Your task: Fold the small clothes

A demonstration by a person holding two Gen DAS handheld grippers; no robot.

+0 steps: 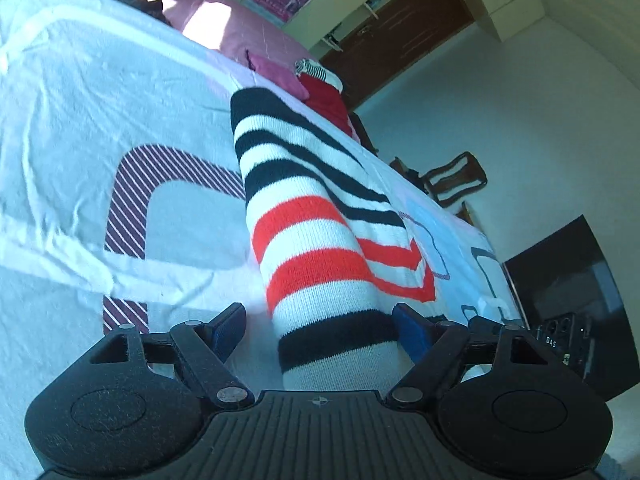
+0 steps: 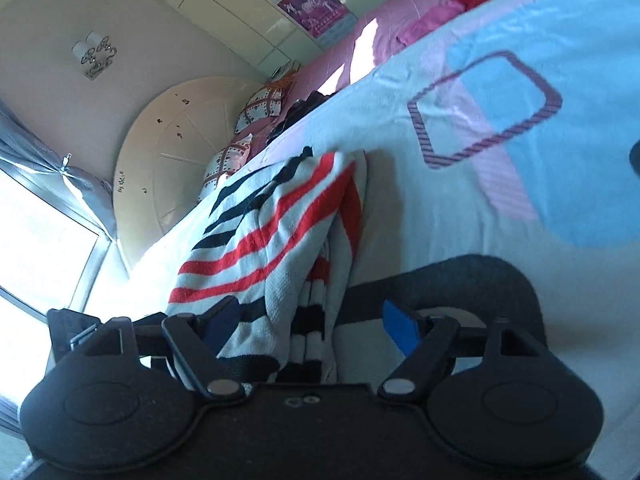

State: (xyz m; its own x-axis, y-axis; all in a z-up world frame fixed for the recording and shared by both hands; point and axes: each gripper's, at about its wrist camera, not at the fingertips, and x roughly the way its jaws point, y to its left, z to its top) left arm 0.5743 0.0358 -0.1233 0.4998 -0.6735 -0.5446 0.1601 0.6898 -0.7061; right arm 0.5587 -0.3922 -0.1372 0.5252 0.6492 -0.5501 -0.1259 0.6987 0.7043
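The left gripper [image 1: 318, 328] stands with its jaws wide apart, the striped knit garment [image 1: 320, 248] lying between them; the blue pad on one side sits just beside the cloth, but neither pad seems to press on it. The right gripper [image 2: 310, 326] is likewise spread, and the same garment [image 2: 276, 240] lies bunched between its jaws, much nearer the dark pad on the window side, with the bright blue pad well clear of it. Nothing is clamped by either tool.

The step in hand looks like setting the piece down after a fold. To do it well, I would draw both tools back along the bed without snagging a loop of the knit, then check that the edges lie even before any further fold.

The garment is a thick white knit with black bands and a few red ones. From the left it reads as a long, rounded roll running away across the bedsheet [image 1: 80, 120]; from the right it shows doubled layers, the edges stacked and a bit uneven. It rests on the pale sheet with striped square outlines. Farther off, a pink cloth [image 1: 276, 74] and a red one [image 1: 328, 102] lie near the bed's edge.
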